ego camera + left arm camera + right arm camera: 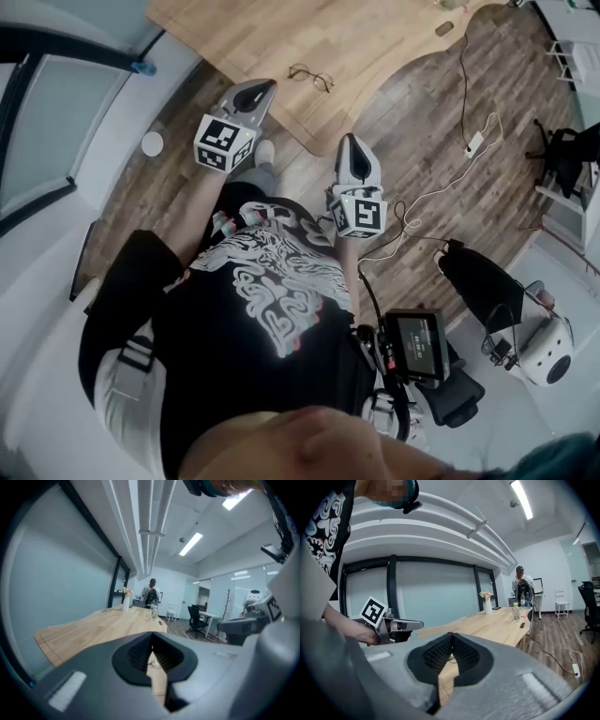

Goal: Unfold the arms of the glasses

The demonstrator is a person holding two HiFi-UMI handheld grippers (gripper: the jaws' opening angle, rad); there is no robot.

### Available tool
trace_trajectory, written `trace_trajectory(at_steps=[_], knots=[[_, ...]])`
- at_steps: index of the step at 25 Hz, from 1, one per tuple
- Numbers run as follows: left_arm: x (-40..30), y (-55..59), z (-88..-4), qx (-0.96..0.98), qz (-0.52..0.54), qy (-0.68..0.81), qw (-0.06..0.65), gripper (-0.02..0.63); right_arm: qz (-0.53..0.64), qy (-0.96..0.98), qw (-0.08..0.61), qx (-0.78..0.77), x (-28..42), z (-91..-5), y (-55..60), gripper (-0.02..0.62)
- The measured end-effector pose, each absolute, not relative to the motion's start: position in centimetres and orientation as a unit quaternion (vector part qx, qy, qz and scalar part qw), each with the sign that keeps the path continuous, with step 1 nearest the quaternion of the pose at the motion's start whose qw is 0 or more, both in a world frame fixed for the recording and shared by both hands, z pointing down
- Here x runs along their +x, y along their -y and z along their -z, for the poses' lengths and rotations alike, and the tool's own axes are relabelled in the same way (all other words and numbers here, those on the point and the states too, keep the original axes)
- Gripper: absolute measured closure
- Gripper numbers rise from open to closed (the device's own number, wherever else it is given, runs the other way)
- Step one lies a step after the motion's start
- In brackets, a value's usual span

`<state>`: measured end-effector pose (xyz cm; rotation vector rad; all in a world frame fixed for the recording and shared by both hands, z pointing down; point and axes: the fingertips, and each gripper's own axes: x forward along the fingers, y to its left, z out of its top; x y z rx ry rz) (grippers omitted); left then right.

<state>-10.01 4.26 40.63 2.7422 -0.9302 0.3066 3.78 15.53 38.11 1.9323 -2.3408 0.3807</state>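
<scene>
Left gripper (264,87) and right gripper (348,140) are both closed tight, empty. I'd spread them before reaching the glasses (310,77), upper centre.

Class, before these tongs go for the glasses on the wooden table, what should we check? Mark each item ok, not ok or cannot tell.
1. Glasses lie in the open on the wooden table: ok.
2. Left tongs carry nothing: ok.
3. Right tongs carry nothing: ok.
4. Tongs open enough to take an arm: not ok, both are shut.
5. Tongs at the glasses: not ok, both are clearly apart from them.
6. Arms of the glasses folded: cannot tell, too small in every view.
</scene>
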Motion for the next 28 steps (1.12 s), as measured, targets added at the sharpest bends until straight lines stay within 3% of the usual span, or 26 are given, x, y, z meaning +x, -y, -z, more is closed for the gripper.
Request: trace_trajectory(at_steps=[16,28], knots=[[-8.6,2.2,-46.6,0.933,-0.139,0.297,0.144,0.617,-0.136,0.748,0.103,0.642,6.1,-41.8,-9.4,0.595],[-8.1,4.7,-48.8,0.915,-0.168,0.329,0.162,0.617,-0.126,0.808,0.178,0.547,5.1,-44.5,-3.5,0.595]])
